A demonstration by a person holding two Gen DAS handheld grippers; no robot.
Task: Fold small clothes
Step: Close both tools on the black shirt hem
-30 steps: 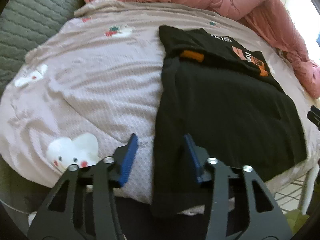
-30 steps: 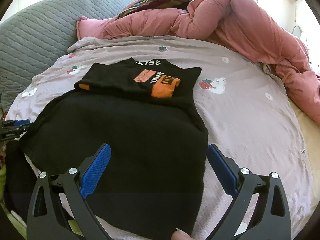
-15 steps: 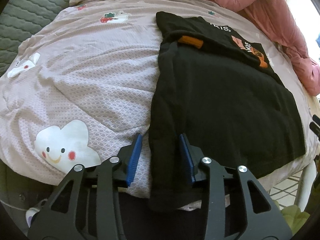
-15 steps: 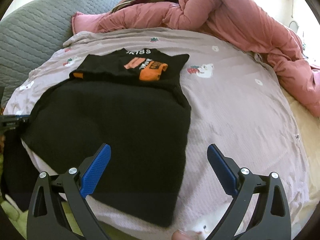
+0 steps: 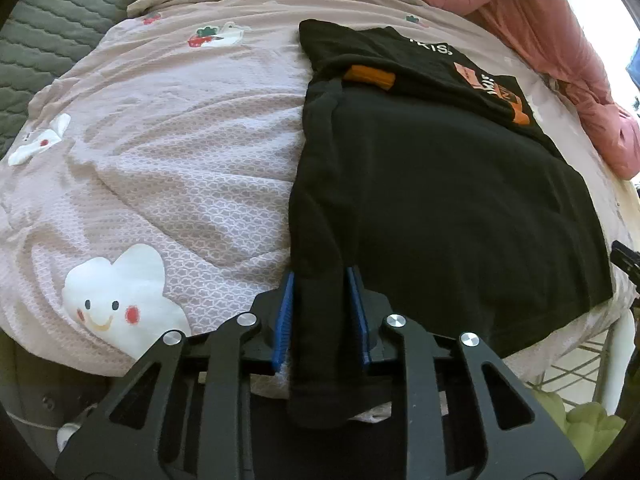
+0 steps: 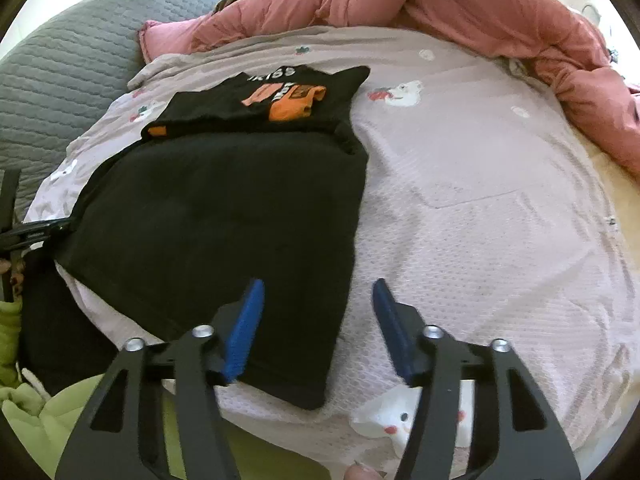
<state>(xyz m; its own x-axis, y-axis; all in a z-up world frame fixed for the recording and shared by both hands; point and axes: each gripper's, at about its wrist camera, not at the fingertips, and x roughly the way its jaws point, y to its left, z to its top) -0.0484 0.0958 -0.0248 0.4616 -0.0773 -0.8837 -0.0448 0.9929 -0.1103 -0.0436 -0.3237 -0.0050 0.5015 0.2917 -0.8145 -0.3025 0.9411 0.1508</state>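
A small black garment (image 5: 460, 200) with orange print lies flat on the pink patterned bedsheet (image 5: 180, 140), its top part folded over at the far end. My left gripper (image 5: 320, 312) is shut on the garment's near left corner, which hangs over the bed edge. In the right wrist view the garment (image 6: 224, 216) fills the left half, and my right gripper (image 6: 318, 328) is open, its blue fingers straddling the near right hem corner from above. The left gripper (image 6: 36, 234) also shows at the far left edge.
A pink duvet (image 6: 460, 4) is bunched along the far side of the bed. A grey quilted headboard (image 6: 60, 68) stands at the left. Green fabric (image 6: 44, 412) lies below the near bed edge. A white frame (image 5: 616, 360) stands by the bed's right side.
My left gripper moved forward and closed on the garment's near left corner. My right gripper narrowed and moved left and down toward the near right hem corner.
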